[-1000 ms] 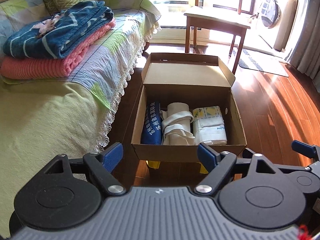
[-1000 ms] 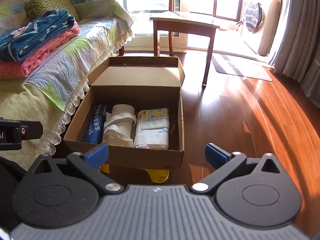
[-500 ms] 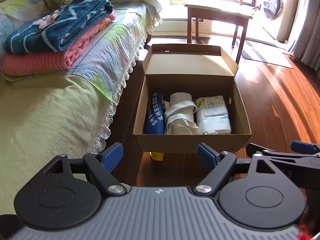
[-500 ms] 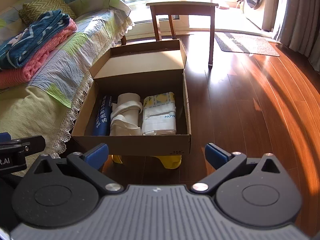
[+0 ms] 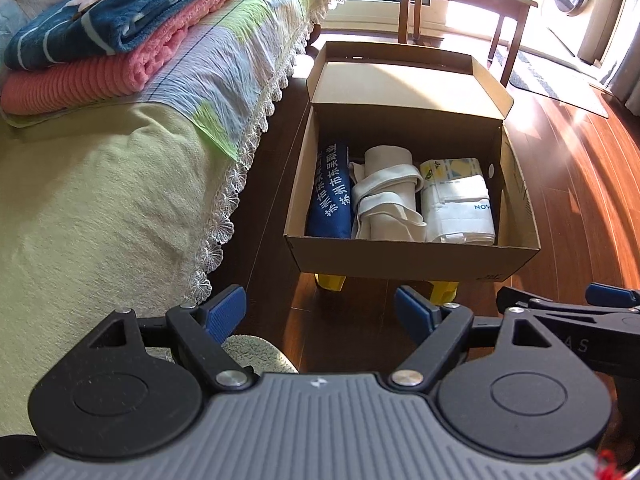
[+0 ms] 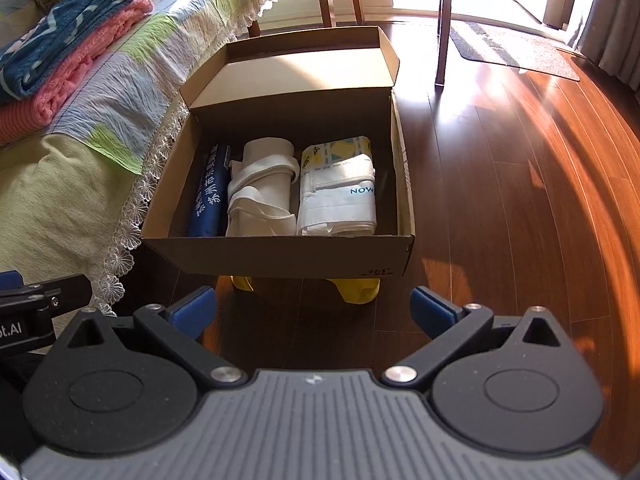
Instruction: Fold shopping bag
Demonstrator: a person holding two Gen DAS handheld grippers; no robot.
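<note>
Three folded bags, one blue (image 5: 330, 192), one cream (image 5: 388, 200), one white (image 5: 458, 200), are lying side by side in one box (image 5: 412, 256); left fingers (image 5: 320, 314) and right fingers (image 6: 314, 308) are gaping wide, holding nothing

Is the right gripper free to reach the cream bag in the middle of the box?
Probably yes. The right gripper is open and empty, the box has its lid back, and the cream bag lies uncovered between the blue bag and the white bag.

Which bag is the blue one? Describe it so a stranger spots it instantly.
Find the open cardboard box on the wood floor beside the bed. Three folded bags lie side by side inside. The blue bag is nearest the bed, the only dark one, with white Chinese characters.
</note>
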